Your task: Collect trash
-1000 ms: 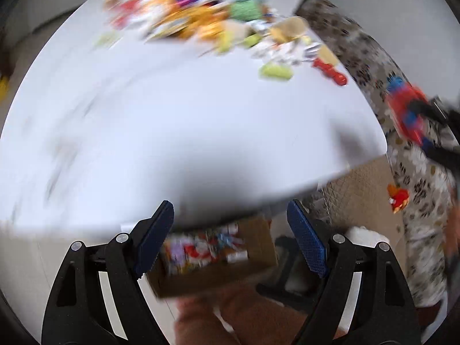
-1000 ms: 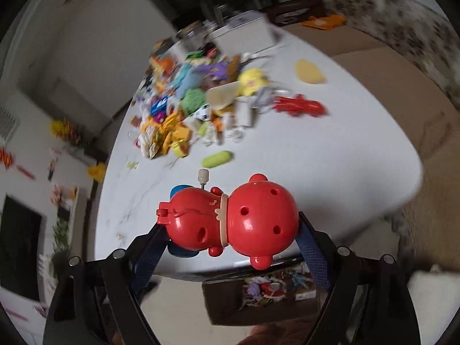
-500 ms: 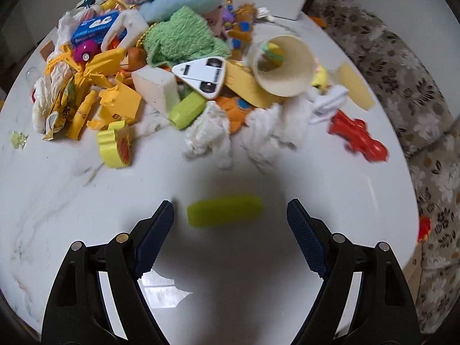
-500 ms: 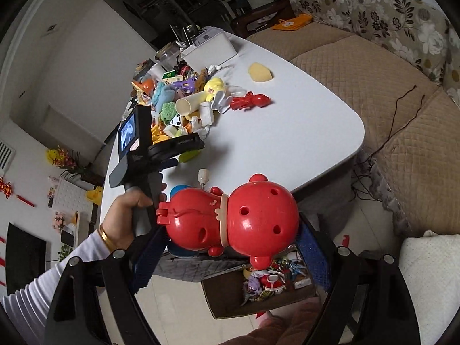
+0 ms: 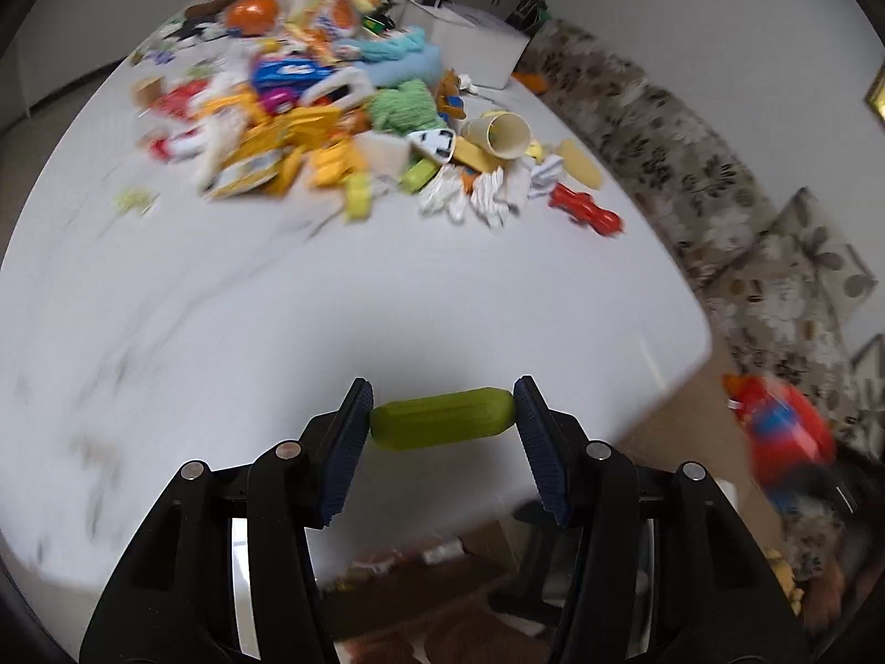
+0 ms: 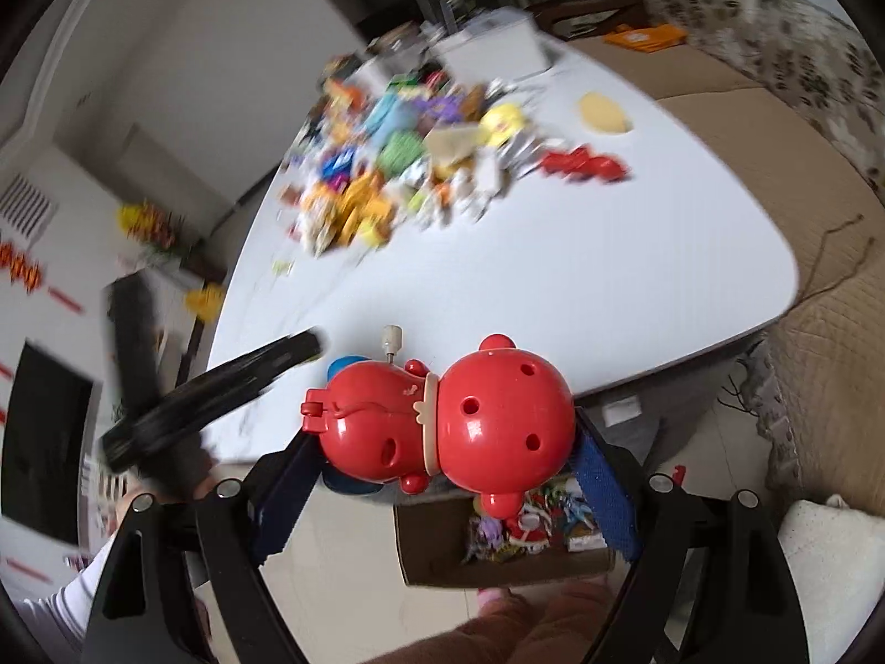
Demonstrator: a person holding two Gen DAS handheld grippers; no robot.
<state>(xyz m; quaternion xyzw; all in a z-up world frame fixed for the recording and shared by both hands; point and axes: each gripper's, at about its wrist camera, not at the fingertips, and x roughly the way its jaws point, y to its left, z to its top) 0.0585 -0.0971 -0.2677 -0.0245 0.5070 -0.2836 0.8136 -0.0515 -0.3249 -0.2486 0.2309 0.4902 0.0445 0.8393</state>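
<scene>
My left gripper (image 5: 442,420) is shut on a green oblong capsule (image 5: 442,425) and holds it above the near edge of the white table (image 5: 343,304). My right gripper (image 6: 442,442) is shut on a red wind-up toy (image 6: 448,423) and holds it off the table's edge, above a brown cardboard box (image 6: 442,559) of colourful trash on the floor. The red toy and right gripper also show blurred in the left wrist view (image 5: 785,437). The left gripper shows as a black blur in the right wrist view (image 6: 204,393).
A heap of toys, wrappers, cloths and a paper cup (image 5: 498,133) covers the far part of the table. A red toy (image 5: 586,210) lies at its right. A white box (image 5: 475,44) stands behind. A floral sofa (image 5: 774,254) runs along the right.
My left gripper closed on the green capsule and pulled it back from the pile to the table's near edge. My right gripper still holds the red toy above the box.
</scene>
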